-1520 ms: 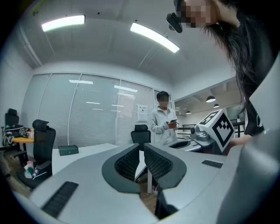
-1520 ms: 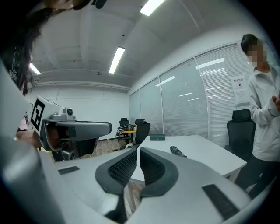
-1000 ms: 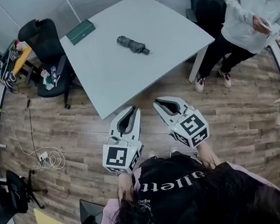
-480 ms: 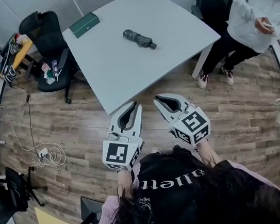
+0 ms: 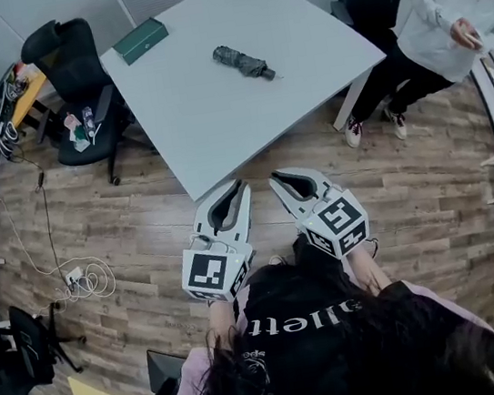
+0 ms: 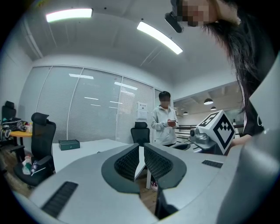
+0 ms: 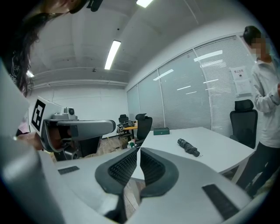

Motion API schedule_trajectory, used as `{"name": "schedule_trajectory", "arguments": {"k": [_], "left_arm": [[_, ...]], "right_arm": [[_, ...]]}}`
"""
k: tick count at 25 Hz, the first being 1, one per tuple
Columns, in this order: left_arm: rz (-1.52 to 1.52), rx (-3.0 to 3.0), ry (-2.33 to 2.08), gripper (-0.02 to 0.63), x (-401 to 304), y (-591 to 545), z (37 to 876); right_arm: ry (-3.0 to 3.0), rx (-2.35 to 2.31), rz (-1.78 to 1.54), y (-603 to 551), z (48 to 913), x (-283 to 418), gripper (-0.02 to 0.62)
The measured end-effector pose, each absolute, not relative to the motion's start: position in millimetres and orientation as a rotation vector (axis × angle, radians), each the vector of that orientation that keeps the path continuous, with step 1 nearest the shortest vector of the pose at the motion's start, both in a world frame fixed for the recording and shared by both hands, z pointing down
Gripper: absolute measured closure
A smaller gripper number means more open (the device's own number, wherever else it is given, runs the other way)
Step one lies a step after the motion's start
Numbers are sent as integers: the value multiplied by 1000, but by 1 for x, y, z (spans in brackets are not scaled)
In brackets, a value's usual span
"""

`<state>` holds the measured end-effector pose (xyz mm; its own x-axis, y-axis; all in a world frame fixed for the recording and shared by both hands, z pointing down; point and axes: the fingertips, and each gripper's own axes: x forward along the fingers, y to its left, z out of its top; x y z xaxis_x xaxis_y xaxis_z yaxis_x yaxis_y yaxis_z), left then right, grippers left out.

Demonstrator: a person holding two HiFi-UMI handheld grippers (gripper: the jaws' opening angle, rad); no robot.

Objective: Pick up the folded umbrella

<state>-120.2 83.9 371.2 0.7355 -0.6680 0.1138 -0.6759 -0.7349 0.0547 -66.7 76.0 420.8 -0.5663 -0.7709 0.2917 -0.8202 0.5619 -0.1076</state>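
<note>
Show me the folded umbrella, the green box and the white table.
Dark grey folded umbrella (image 5: 240,61), head view, middle of its bundle.
Dark green rectangular box (image 5: 140,40), head view, centre of its top.
White square table (image 5: 217,123), head view, bare top near its front.

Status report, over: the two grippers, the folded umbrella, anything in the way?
Shut and empty: left gripper and right gripper, both short of the table. On it lies the folded umbrella, untouched. Nothing in the way; green box at far corner.
</note>
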Motion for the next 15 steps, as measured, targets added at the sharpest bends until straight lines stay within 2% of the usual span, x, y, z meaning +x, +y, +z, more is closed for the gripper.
{"name": "schedule_trajectory", "arguments": {"k": [15], "left_arm": [[155,2802,-1160,557,-93,0,384]], "right_arm": [[-2593,1310,396,-5,439,-30,558]]}}
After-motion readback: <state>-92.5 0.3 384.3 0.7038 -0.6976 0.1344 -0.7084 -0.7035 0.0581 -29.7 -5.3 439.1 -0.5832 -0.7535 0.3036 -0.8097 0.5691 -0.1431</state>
